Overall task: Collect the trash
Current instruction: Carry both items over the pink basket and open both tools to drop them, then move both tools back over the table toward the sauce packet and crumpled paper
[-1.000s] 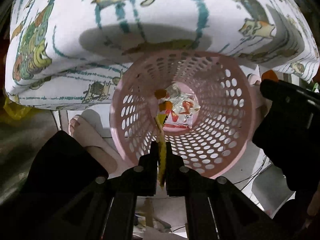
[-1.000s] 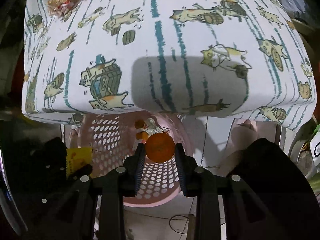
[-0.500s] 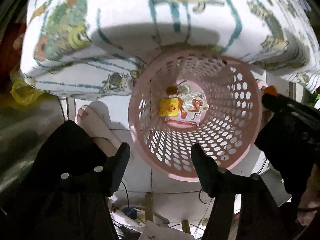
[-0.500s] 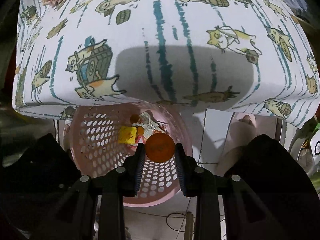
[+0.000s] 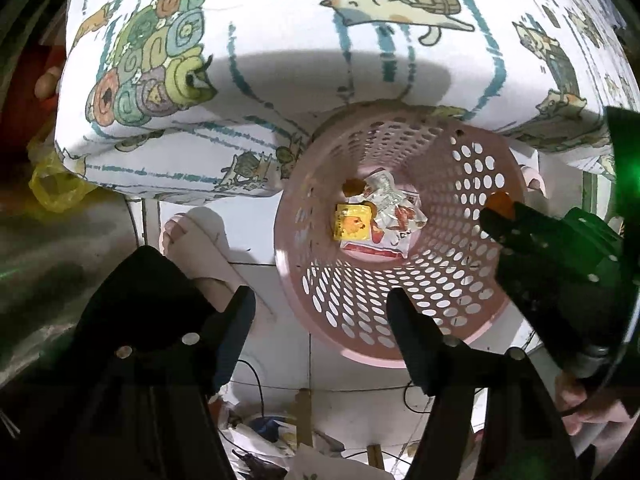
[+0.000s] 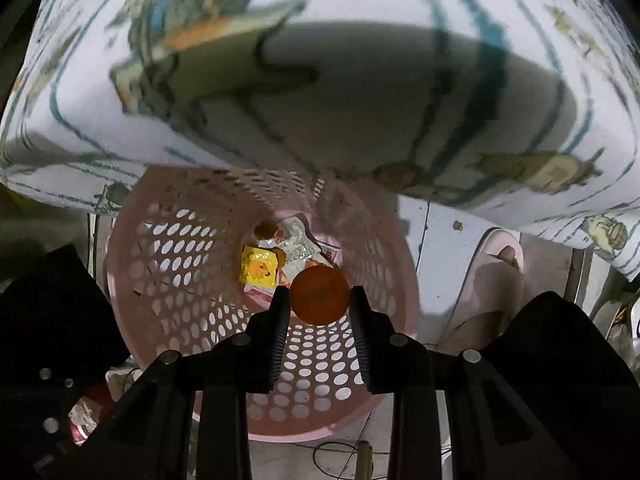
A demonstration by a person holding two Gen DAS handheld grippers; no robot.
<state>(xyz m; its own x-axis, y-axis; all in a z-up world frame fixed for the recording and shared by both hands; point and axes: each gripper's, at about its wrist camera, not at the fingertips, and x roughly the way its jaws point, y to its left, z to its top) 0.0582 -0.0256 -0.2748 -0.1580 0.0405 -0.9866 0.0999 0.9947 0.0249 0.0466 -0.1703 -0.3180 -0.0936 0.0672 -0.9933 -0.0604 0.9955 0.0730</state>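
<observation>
White floor tiles [image 5: 276,344] underlie pink basket [image 6: 132,264]; right hand-held gripper [image 6: 319,300] clamps orange ball [image 6: 319,295].

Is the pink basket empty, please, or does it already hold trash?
Not empty: the pink basket holds a yellow packet and white wrappers on its bottom.

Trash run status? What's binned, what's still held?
Binned: yellow packet and wrappers lie at the bottom of the pink basket. Left gripper has empty, opening jaws. In hand: right gripper grips an orange ball over the basket. Left: drop it.
</observation>
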